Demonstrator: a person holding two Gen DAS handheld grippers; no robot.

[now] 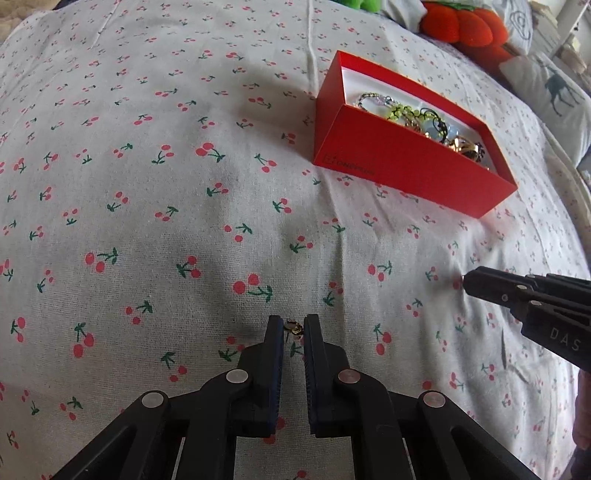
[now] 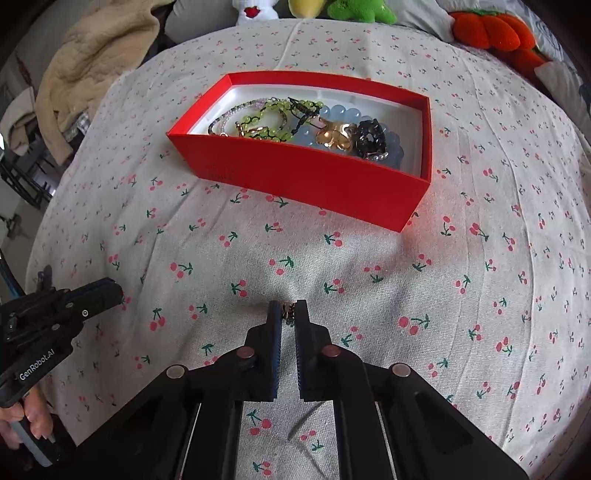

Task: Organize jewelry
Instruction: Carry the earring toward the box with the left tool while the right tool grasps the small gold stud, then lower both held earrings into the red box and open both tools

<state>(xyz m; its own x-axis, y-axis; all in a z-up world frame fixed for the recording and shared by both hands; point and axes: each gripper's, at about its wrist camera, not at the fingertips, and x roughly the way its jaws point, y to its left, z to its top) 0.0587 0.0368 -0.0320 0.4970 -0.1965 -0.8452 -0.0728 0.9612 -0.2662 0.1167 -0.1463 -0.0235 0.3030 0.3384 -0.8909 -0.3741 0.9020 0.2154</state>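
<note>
1. Jewelry is mostly gathered already: we see a tangle of beaded strands (image 2: 280,114) in green, pale blue and pink, plus a gold piece (image 2: 334,134) and a black stone cluster (image 2: 371,139), lying inside the open red rectangular cardboard box (image 2: 295,173) with a white lining.
2. The box sits on the white cherry-print cotton bedsheet (image 2: 461,295), ahead of both tools and well apart from them.
3. We find no loose jewelry left on the sheet in either view; what remains outside the box is what the two tools carry.
4. Our left black two-finger gripper (image 1: 293,326) has its jaws drawn together on a tiny gold-coloured earring or charm (image 1: 294,328), pinched right at the fingertips above the sheet.
5. Our right black two-finger gripper (image 2: 288,312) is likewise clamped on a small gold-and-dark trinket (image 2: 289,313) at its tips; the piece is too small for us to say whether it is an earring, a clasp or a short bit of chain.
6. Neither small piece is in the box yet, so we judge the task to be near its end: both must be carried over the red rim and released among the beads.
7. Plush toys (image 2: 487,29) at the far edge of the bed play no part.
</note>
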